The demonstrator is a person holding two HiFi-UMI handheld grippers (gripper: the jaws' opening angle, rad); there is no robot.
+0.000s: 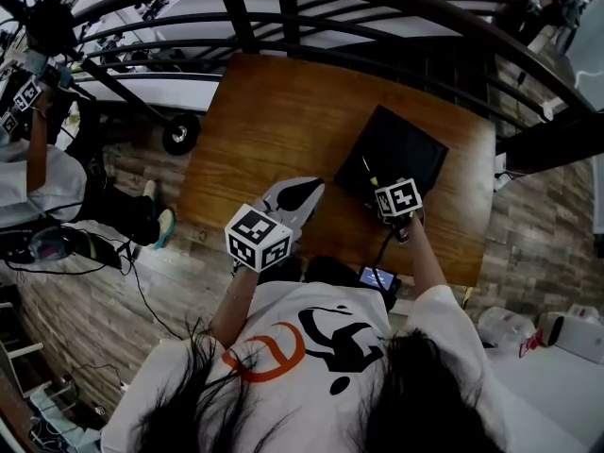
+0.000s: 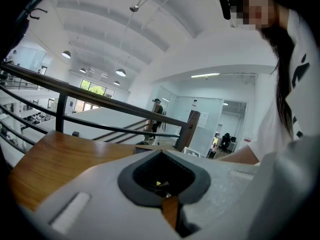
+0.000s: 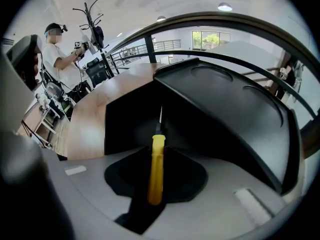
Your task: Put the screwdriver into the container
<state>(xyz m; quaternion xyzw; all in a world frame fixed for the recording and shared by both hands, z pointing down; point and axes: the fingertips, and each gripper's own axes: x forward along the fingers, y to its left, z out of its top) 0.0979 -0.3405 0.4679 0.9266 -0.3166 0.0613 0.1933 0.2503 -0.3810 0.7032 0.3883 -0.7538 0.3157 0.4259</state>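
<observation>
- Screwdriver (image 3: pixel 156 169): yellow handle clamped in my right gripper's (image 3: pixel 159 151) jaws, blade pointing into the black container (image 3: pixel 225 114).
- Risk: the blade may snag the near rim, or the handle may slip if tilted.
- Left gripper (image 2: pixel 161 156): jaws closed, apparently empty, over the bench (image 1: pixel 274 121).

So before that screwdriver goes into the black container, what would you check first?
1. Grip: screwdriver clamped between the right gripper jaws: ok.
2. Aim: tip pointing at the black container: ok.
3. Inside of the container free: cannot tell, too dark.
4. Path: left gripper apart from the container, jaws together: ok.
5. Support: container resting on the wooden table: ok.
</observation>
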